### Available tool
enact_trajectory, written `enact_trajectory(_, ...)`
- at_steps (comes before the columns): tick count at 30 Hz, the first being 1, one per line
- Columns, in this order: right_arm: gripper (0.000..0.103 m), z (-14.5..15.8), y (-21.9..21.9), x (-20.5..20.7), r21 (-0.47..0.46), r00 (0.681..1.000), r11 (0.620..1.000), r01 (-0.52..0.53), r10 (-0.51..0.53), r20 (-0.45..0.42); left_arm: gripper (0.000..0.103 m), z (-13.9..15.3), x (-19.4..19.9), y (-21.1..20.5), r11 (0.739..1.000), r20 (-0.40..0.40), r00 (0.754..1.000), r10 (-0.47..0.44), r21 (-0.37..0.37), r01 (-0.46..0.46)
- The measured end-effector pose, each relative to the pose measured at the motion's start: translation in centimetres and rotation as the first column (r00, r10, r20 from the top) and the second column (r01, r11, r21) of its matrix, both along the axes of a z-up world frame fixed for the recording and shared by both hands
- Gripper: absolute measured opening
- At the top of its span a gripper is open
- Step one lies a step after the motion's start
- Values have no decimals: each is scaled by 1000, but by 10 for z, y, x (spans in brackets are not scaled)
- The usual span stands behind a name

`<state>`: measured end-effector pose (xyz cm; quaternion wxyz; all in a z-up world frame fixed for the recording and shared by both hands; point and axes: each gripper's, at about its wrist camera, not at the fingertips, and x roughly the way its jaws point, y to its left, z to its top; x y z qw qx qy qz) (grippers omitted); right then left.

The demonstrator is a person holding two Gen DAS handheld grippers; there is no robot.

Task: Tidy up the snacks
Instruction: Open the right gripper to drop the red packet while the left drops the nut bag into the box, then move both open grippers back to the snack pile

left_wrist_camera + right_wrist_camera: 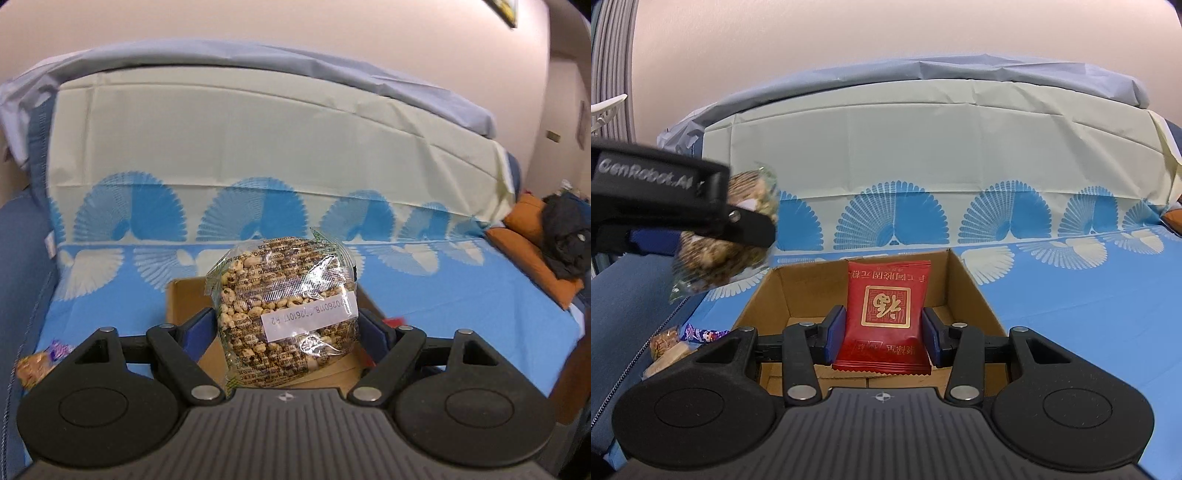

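My left gripper (pixel 286 325) is clamped on a clear bag of puffed snacks (pixel 284 314), held above the cardboard box (pixel 184 299). The right gripper (pixel 882 332) pinches a red packet (pixel 886 314) over that box (pixel 975 291). Only the right view shows the box's inside, plus loose snacks (pixel 676 343) left of it, blurry, maybe candy.

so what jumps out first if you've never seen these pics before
Probably the clear bag of puffed snacks, pinched in the left tool above the cardboard box. Next the red packet with the gold emblem, gripped by the right tool over the same open box. Behind both lies the bright blue cloth with fan patterns, and a few loose wrapped snacks sit left of the box.
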<state>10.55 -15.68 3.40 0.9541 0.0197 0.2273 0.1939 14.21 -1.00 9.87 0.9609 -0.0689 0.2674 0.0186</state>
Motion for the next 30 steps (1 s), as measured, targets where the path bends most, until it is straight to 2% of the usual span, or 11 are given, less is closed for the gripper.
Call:
enact_trajectory(1, 49, 0, 0, -1, 0, 1000, 1000, 5, -5, 5, 92, 2, -1, -2, 1000, 12, 1000, -15, 2, 14)
enact_trajectory(3, 75, 2, -2, -3, -8, 999, 1000, 30, -30, 23, 103, 2, -5, -5, 999, 36, 999, -32, 25, 31)
enact_trajectory(4, 80, 3, -4, -4, -9, 998, 999, 50, -50, 32, 102, 0, -7, -6, 999, 38, 999, -33, 33, 31)
enact_trajectory(9, 80, -4, -18, 9, -75, 976, 974, 215, -217, -21, 102, -30, -17, 14, 998, -66, 995, 68, -12, -69)
enact_trajectory(13, 80, -14, -37, 21, -104, 928, 930, 353, -362, -88, 102, -56, -30, 34, 986, -151, 974, 167, 6, -168)
enact_trajectory(16, 80, -22, -42, 25, -139, 912, 915, 378, -394, -115, 102, -73, -38, 44, 980, -214, 957, 198, 22, -197)
enact_trajectory(19, 72, -29, -45, 27, -181, 905, 908, 377, -403, -137, 101, -89, -41, 51, 981, -268, 944, 190, 13, -193)
enact_trajectory(22, 47, -31, -54, 29, -195, 894, 899, 392, -422, -152, 88, -101, -40, 47, 989, -311, 943, 121, -40, -140)
enact_trajectory(24, 26, -33, -59, 30, -208, 882, 889, 408, -443, -162, 81, -107, -38, 39, 995, -326, 943, 64, -53, -86)
enact_trajectory(27, 16, -33, -70, 30, -219, 857, 865, 452, -489, -163, 81, -109, -38, 29, 997, -319, 945, 72, 8, -73)
enact_trajectory(30, 13, -35, -78, 30, -230, 839, 848, 478, -518, -167, 81, -112, -38, 29, 996, -309, 947, 84, 7, -86)
